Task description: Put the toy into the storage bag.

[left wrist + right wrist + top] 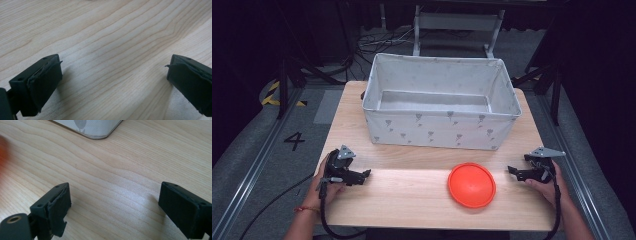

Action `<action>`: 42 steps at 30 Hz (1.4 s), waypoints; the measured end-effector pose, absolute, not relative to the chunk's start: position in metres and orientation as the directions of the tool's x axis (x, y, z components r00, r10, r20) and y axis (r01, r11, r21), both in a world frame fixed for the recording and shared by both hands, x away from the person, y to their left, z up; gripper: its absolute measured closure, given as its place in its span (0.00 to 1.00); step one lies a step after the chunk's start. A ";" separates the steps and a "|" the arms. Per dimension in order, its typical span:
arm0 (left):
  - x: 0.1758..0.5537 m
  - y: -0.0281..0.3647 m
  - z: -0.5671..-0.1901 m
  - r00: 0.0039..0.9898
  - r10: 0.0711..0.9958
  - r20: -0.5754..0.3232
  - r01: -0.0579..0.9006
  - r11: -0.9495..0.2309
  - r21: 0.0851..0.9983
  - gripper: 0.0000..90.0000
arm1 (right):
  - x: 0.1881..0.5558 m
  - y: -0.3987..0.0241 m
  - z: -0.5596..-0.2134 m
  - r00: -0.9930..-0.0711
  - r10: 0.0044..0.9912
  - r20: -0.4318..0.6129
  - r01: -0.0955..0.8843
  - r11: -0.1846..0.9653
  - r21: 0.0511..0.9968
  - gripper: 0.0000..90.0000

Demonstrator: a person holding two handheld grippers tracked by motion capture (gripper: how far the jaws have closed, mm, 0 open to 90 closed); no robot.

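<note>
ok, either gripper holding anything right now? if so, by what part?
Nothing is held. The left gripper and the right gripper both stand open over bare table. The orange disc lies flat on the table, untouched.

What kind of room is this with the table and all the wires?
Probably a lab or studio for recording handling tasks. A wooden table stands among dark curtains, cables trail over the floor with a painted number 4, and hand-held grippers, left and right, wait by it.

Bin (441, 122) sits at the back of the table (412, 200), disc (471, 184) lies in front of it toward the right, left gripper (366, 174) and right gripper (512, 171) flank the disc.
</note>
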State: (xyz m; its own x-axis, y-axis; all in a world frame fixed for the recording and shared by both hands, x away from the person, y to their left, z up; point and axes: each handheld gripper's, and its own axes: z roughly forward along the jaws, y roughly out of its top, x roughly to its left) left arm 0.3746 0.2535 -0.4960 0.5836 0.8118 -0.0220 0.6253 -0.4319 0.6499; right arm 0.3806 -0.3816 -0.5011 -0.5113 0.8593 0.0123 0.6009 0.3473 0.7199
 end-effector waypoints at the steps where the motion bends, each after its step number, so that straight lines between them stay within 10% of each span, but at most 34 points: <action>1: 0.375 0.253 -0.496 0.579 0.815 -0.021 0.627 -0.429 0.650 0.00 | 0.381 -0.382 -0.501 -0.511 0.859 0.013 0.601 0.347 0.720 0.12; 17: 0.373 0.259 -0.496 0.617 0.786 -0.015 0.602 -0.460 0.653 0.01 | 0.373 -0.366 -0.477 -0.545 0.829 0.127 0.617 0.294 0.730 0.20; 42: 0.372 0.263 -0.496 0.639 0.768 -0.024 0.592 -0.473 0.652 0.00 | 0.355 -0.294 -0.478 -0.765 0.634 0.115 0.532 0.520 0.669 0.18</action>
State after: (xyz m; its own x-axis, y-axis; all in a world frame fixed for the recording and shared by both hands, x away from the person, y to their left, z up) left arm 0.3722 0.2627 -0.4962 0.6394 0.7685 -0.0238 0.5925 -0.4728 0.6523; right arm 0.3551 -0.2939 -0.4775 -0.7648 0.6340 0.1148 0.5315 0.5202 0.6685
